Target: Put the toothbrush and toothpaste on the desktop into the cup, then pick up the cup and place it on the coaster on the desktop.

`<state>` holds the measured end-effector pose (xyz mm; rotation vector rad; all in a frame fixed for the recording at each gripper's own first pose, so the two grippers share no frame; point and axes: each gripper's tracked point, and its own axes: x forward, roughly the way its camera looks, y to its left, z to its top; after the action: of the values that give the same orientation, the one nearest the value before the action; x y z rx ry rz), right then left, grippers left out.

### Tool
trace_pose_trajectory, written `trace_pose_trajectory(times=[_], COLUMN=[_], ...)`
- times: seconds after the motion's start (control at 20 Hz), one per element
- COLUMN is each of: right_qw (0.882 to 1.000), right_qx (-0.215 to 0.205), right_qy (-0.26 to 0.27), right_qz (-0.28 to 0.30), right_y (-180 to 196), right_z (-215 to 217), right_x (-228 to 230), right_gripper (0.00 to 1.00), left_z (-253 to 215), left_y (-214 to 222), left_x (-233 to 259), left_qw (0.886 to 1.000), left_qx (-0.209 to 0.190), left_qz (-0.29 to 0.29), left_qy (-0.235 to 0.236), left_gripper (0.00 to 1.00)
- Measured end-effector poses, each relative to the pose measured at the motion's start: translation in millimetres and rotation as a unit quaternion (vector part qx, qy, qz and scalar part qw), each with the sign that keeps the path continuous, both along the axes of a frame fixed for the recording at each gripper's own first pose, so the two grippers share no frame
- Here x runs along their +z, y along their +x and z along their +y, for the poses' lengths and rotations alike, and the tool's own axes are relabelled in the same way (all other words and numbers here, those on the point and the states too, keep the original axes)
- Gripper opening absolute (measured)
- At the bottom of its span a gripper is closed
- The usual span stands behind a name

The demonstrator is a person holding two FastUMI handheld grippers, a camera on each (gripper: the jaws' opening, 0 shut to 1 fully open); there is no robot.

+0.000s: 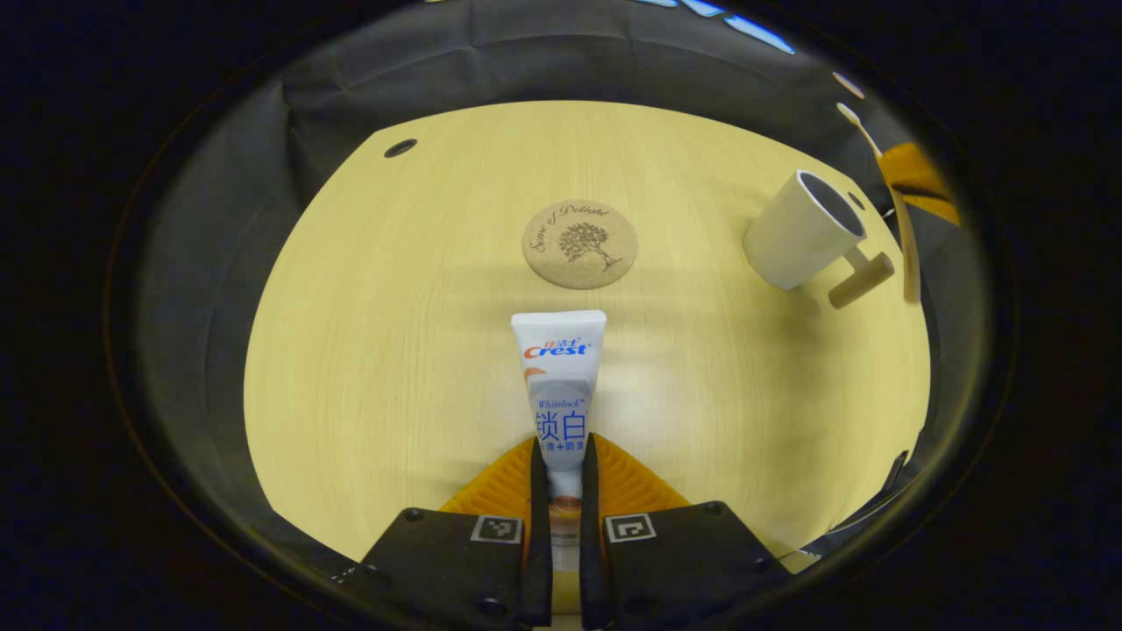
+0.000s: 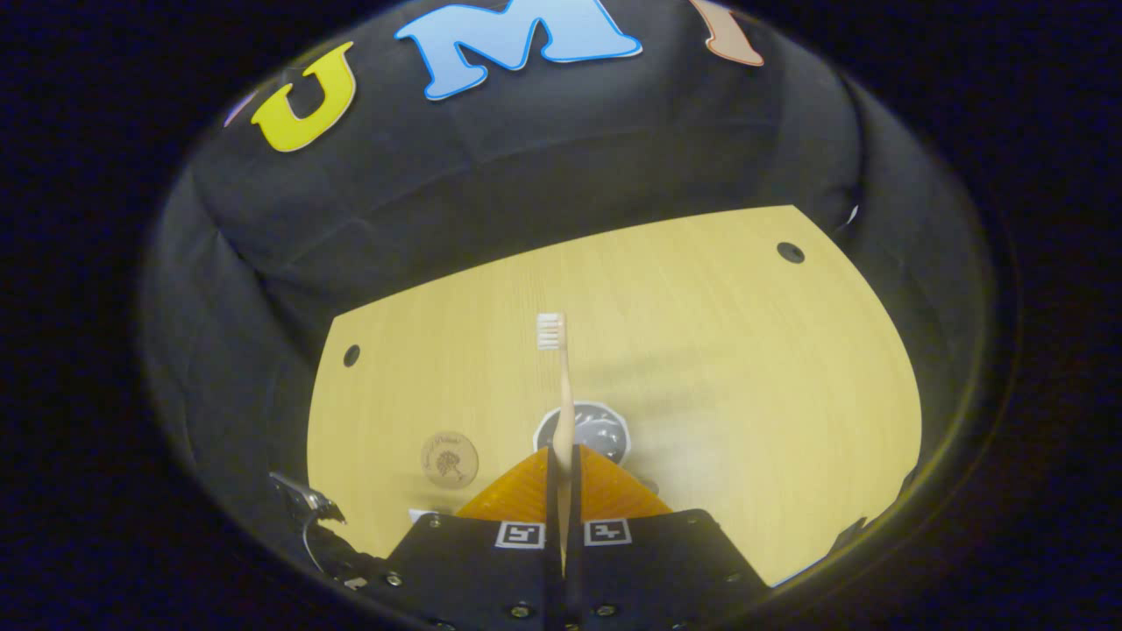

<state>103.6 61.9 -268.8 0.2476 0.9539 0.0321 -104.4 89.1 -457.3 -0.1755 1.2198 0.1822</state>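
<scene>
Currently the left gripper (image 1: 565, 473) pinches the white printed toothpaste tube (image 1: 559, 386) by its cap end. The right gripper (image 2: 562, 491) pinches the beige toothbrush (image 2: 561, 394) bristles-forward above the white cylindrical cup (image 2: 583, 434), probably ready for insertion.

A white toothpaste tube (image 1: 561, 394) with blue and red print stands centre-low in the left gripper view, below the round cork coaster (image 1: 579, 244). The white cup (image 1: 802, 230) sits upper right. In the right gripper view, the beige toothbrush (image 2: 561, 394) points bristles-up at centre.

Black gripper bodies (image 1: 561, 561) with square fiducial markers (image 1: 496, 528), orange ribbing, screws.
</scene>
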Motion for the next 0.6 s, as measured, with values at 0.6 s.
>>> trace_pose_trajectory(times=[0.6], right_qw=[0.998], right_qx=[-0.002], right_qy=[-0.017], right_qz=[-0.053], right_y=[62.7], right_z=[-0.8], right_x=[-29.2], right_gripper=[0.02], left_z=[21.0], left_y=[-4.2], left_x=[6.6], left_qw=[1.000], left_qx=[0.000], left_qz=[0.001], left_qy=[0.019], left_gripper=[0.20])
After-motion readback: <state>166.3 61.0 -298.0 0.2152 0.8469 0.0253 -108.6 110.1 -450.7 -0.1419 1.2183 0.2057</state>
